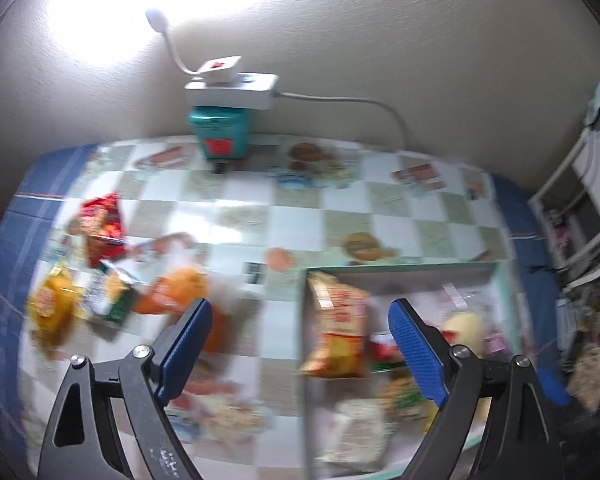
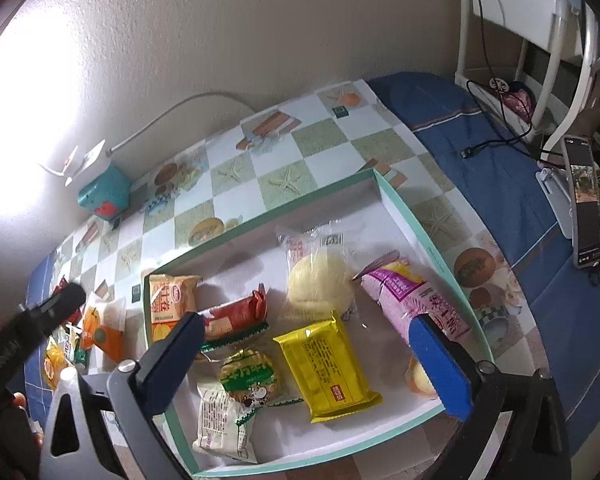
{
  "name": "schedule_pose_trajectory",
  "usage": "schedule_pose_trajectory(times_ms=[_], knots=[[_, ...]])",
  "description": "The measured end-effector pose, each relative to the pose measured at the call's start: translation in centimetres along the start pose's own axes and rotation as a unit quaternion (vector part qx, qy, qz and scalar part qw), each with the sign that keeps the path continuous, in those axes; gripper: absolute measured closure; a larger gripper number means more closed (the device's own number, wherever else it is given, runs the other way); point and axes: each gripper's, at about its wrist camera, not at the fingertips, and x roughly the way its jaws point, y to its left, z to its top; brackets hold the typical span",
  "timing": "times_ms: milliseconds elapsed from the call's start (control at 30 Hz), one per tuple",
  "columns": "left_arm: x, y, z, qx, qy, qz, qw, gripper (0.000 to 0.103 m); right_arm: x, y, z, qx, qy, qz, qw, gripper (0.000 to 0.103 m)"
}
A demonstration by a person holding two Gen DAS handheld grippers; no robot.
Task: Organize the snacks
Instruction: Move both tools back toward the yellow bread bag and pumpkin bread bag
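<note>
A shallow teal-rimmed white box (image 2: 428,236) holds several snacks: an orange packet (image 2: 168,300), a red bar (image 2: 236,316), a round yellow bun (image 2: 320,280), a purple packet (image 2: 412,300), a yellow packet (image 2: 324,364) and a green round biscuit (image 2: 250,376). The box also shows in the left wrist view (image 1: 396,269). My right gripper (image 2: 308,336) is open and empty above the box. My left gripper (image 1: 300,316) is open and empty over the box's left edge. Loose snacks lie left of the box: a red bag (image 1: 100,224), a yellow packet (image 1: 52,304), a green-white packet (image 1: 108,292) and an orange packet (image 1: 172,292).
A checkered tablecloth (image 1: 260,216) covers the table. A teal tin (image 1: 220,132) with a white power strip (image 1: 232,88) and a lamp stands at the back against the wall. A phone on a stand (image 2: 582,200) and a white rack (image 2: 540,40) are at the right.
</note>
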Motion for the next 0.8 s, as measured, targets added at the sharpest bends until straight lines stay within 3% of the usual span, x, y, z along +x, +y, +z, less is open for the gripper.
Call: schedule_pose_trajectory(times_ms=[167,400,633,800], knots=[[0.3,2.7,-0.5,0.004,0.001,0.037,0.9993,0.013,-0.1,0.5,-0.1,-0.012,-0.003,0.001,1.0,0.0],[-1.2,9.9,-1.1,-0.059,-0.015,0.081,0.9949,0.012,-0.4,2.8,-0.6,-0.038,-0.014,0.004,0.999,0.0],[-3.6,18.7,-3.2,-0.145,-0.021,0.148,0.978,0.012,0.1,7.9,-2.1,-0.088,-0.003,0.02,0.996,0.0],[-5.2,23.3,-4.9,-0.19,-0.024,0.161,0.9681,0.012,-0.1,11.7,-3.6,-0.128,-0.005,0.026,0.991,0.0]])
